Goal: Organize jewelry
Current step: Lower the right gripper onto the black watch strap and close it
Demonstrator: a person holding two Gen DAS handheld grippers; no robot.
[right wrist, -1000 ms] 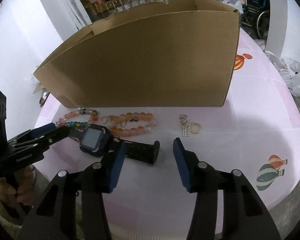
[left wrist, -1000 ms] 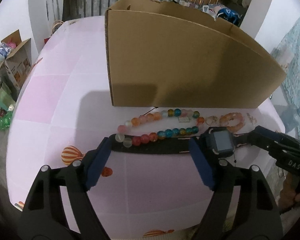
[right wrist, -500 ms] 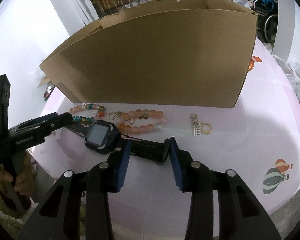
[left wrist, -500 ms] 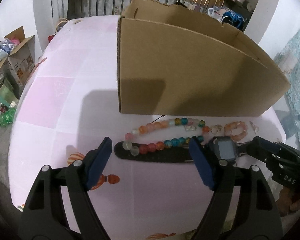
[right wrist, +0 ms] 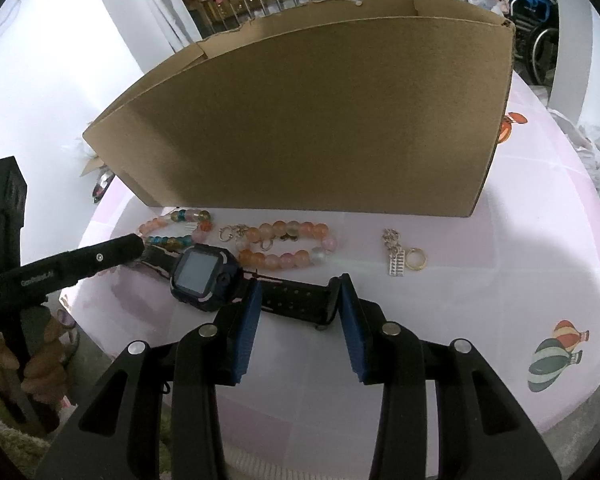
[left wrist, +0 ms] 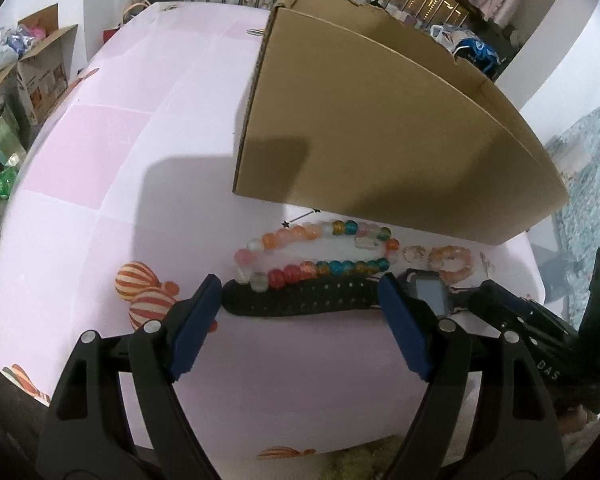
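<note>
Right wrist view: our right gripper [right wrist: 296,322] half-closed astride the watch [right wrist: 204,276] strap end, strap crosswise, pad contact unclear; left gripper [left wrist: 300,320] spread wide.

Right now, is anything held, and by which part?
The right gripper seems to clamp the watch by its buckle strap; the left gripper holds nothing.

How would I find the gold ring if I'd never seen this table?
Start at the big cardboard box on the pink table. In front of its right end lies a little silver chain with a charm. The ring touches that charm: the only plain gold hoop, with no beads, away from the bracelets and watch.
</note>
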